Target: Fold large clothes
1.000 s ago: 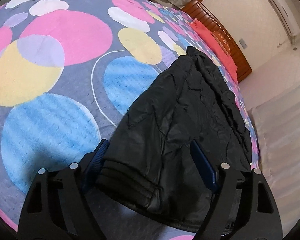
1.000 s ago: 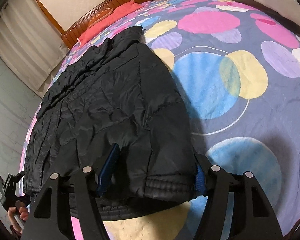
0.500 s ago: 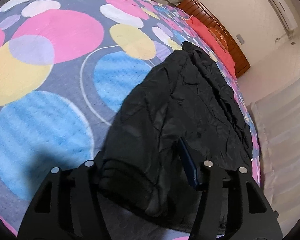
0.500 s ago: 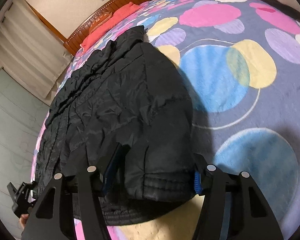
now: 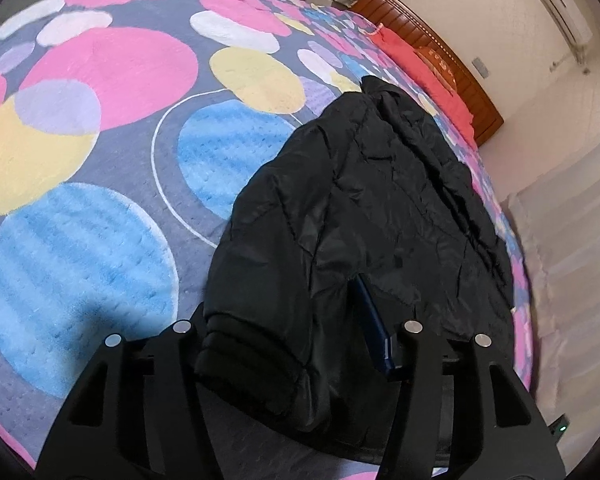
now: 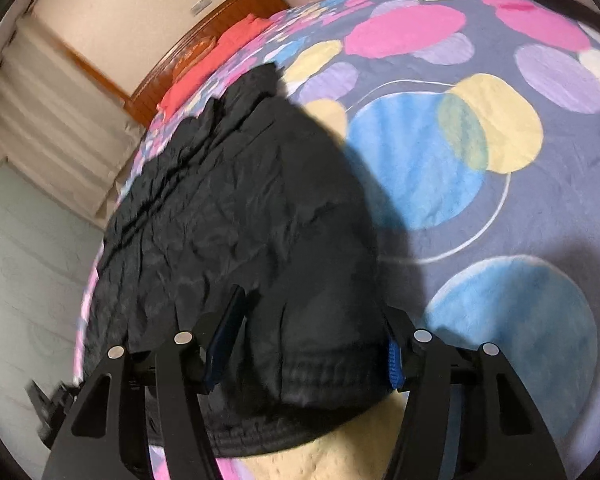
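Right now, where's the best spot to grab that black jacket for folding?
Grip the black jacket at its ribbed hem, the near edge, coming from the foot of the bed. That band is thick and bunches between the fingers; both hand-held grippers, left and right, already pinch it.

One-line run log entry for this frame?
task: fold | item: black puffer jacket on circle-print bedspread | left gripper: gripping hem | right gripper: gripping hem

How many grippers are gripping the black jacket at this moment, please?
2. The left gripper is shut on the black jacket at its near hem; the right gripper clamps the hem's other corner. All rests on the patterned bedspread.
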Tool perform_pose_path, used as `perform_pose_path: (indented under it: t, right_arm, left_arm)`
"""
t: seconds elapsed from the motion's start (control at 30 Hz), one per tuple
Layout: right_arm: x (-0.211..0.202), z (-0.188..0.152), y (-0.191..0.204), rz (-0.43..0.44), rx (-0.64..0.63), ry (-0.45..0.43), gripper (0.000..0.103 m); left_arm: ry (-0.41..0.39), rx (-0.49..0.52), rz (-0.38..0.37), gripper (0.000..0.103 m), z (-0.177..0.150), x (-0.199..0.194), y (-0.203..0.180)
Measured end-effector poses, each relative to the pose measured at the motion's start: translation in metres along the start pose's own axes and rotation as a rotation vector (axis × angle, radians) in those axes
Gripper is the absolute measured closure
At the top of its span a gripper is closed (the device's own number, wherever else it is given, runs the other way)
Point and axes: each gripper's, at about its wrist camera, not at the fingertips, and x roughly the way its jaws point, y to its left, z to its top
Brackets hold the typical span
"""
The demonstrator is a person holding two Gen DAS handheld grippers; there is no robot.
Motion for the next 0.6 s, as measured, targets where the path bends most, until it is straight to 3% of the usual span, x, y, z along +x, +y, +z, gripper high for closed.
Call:
perform_pose_path:
  t: [0.13,0.37,0.6]
  right_arm:
    - [-0.010,-0.003,-0.021,0.054,0.095,0.017,0.044]
    - [-0.024,-0.026,-0.014,0.054,0.076,0.047,0.042]
    - [-0.017,-0.020,-0.011,0.076,0.089,0.033,0.039]
  left_arm:
    - [0.003,0.005,-0.015,0.048,-0.001,-0.003,0.006]
    - [0.010,0.029,-0.004,0.048,-0.007,-0.007,0.001]
    - [0.019,-0.021,-0.046,0.048,-0.004,-0.007,0.009]
